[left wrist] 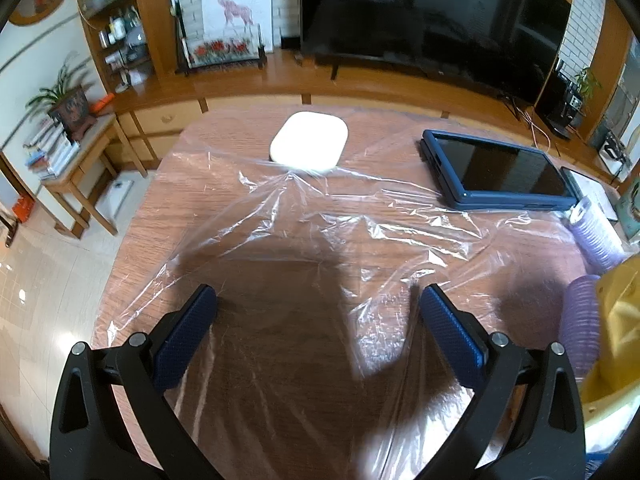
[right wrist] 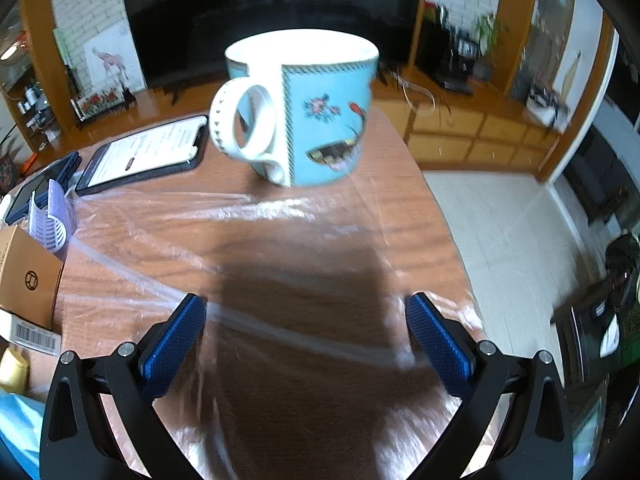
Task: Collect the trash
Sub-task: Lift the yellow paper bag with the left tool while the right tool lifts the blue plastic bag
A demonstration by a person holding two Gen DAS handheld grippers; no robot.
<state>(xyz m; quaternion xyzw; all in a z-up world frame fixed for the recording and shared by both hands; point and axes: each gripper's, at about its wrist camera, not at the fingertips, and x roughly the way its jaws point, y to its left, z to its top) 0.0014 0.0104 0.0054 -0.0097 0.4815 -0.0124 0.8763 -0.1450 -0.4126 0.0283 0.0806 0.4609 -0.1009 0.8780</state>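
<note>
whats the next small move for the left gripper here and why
Probably lower the left gripper and close it on the clear plastic sheet, which looks like the nearest trash. The jaws stand open and empty just above it, and the crumpled film spreads loose over the wooden table. The right gripper is open too, facing a blue mug.

One clear plastic sheet [left wrist: 320, 216], crumpled, spread ahead of and beneath both sets of jaws. One white flat case [left wrist: 309, 142], beyond the left jaws. One tablet [left wrist: 504, 170] in a blue cover, ahead and right of the left jaws. One phone [right wrist: 148, 156], screen lit, ahead and left of the right jaws. One blue mug [right wrist: 304, 108] (single handle, floral print), straight ahead of the right jaws. Two lilac ribbed paper stacks [left wrist: 596, 232], right of the left jaws. One cardboard box [right wrist: 28, 276], left of the right jaws.
</note>
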